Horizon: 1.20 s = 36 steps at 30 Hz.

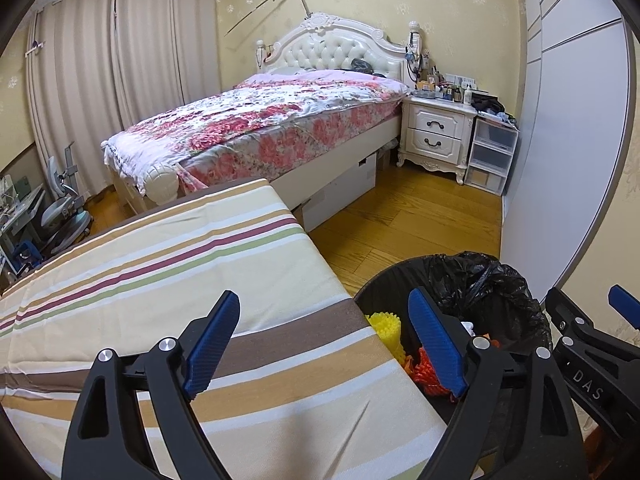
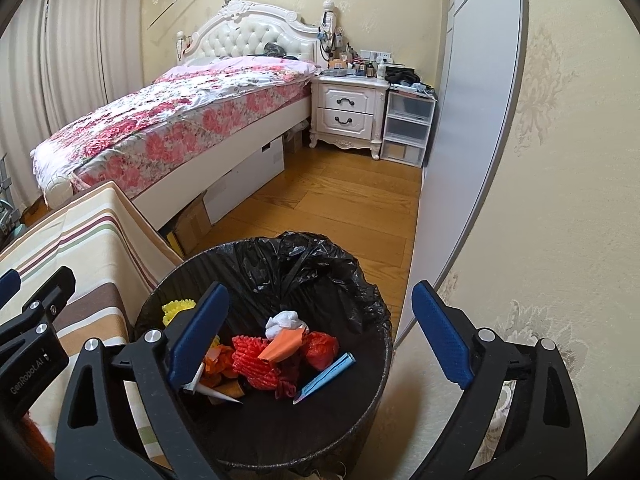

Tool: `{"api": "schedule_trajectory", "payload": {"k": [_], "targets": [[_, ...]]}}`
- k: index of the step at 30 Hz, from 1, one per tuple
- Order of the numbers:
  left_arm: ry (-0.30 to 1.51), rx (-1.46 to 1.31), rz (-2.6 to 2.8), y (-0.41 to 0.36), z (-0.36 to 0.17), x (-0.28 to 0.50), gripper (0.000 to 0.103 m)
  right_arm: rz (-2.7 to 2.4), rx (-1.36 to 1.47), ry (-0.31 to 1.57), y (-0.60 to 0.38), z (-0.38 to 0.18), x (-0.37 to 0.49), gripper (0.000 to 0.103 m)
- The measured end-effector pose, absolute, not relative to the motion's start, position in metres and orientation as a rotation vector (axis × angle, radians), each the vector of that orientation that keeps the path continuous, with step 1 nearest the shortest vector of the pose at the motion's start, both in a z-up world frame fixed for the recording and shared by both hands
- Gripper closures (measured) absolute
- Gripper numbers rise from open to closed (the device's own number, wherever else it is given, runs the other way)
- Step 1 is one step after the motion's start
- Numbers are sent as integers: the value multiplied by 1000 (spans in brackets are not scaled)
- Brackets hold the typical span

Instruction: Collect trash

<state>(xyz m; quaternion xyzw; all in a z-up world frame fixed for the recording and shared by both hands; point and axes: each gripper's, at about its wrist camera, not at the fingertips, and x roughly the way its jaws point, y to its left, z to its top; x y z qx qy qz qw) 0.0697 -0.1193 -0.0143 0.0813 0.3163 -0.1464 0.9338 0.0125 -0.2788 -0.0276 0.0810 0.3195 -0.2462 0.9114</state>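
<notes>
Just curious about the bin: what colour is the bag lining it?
Black. The bag lining the bin shows best in the right wrist view.

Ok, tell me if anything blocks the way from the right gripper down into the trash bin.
Nothing visible does. The right gripper is open and empty above the trash bin, whose mouth is uncovered. Only trash already inside lies below: red netting, a white wad, yellow foam. The black liner is bunched at the far rim.
</notes>
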Motion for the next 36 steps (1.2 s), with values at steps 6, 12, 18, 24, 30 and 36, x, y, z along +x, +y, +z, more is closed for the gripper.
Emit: {"api": "schedule_trajectory", "payload": {"k": [6, 12, 18, 24, 30, 36], "targets": [[629, 163, -283, -106, -10, 54, 19, -468, 143, 662, -261, -26, 2, 12], [618, 154, -255, -85, -6, 33, 19, -420, 129, 655, -241, -22, -14, 12], [609, 123, -221, -61, 3, 13, 19, -376, 121, 632, -221, -12, -30, 12], [596, 103, -185, -43, 10, -6, 19, -329, 107, 606, -204, -4, -44, 12], [584, 99, -143, -28, 13, -22, 19, -293, 102, 586, -193, 0, -54, 12], [590, 84, -127, -22, 12, -23, 19, -278, 98, 584, -189, 1, -56, 12]]}}
